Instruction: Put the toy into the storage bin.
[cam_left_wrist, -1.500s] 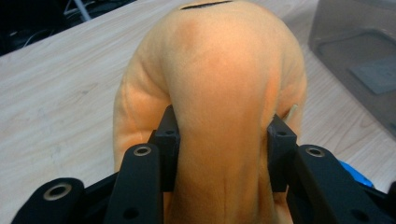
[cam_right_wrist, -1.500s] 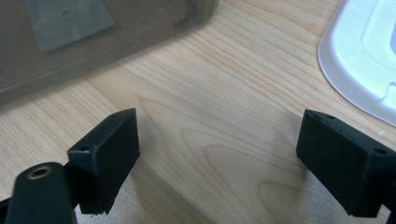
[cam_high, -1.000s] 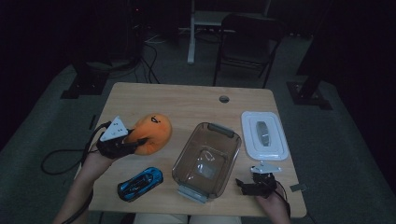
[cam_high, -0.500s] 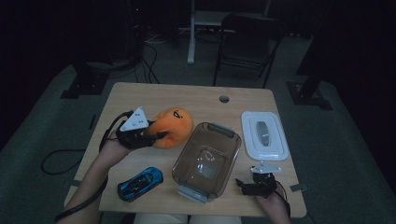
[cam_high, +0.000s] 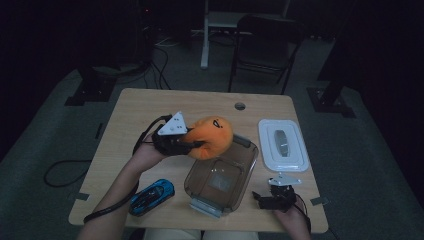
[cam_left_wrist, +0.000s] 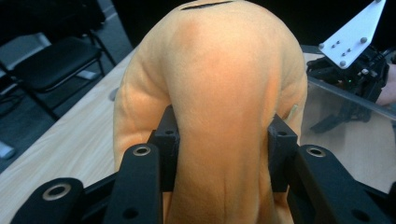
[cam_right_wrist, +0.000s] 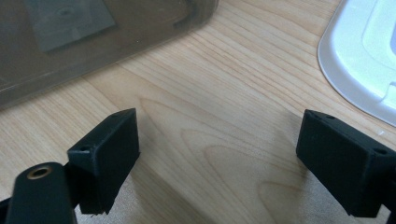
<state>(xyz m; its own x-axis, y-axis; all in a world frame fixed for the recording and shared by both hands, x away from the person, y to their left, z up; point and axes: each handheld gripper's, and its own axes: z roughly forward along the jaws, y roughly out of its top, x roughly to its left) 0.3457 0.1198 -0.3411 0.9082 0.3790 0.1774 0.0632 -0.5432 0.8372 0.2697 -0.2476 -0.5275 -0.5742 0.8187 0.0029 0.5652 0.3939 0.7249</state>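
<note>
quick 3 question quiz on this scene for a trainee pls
1. True or false: the left gripper is shut on the orange plush toy.
2. Which thing lies nearest the right gripper? A) the blue toy car B) the clear container C) the black chair
3. Fill in: the white lid lies flat on the table, to the ____ of the container in the high view.

Key: 1. True: both pads press into the plush. 2. B. 3. right.
</note>
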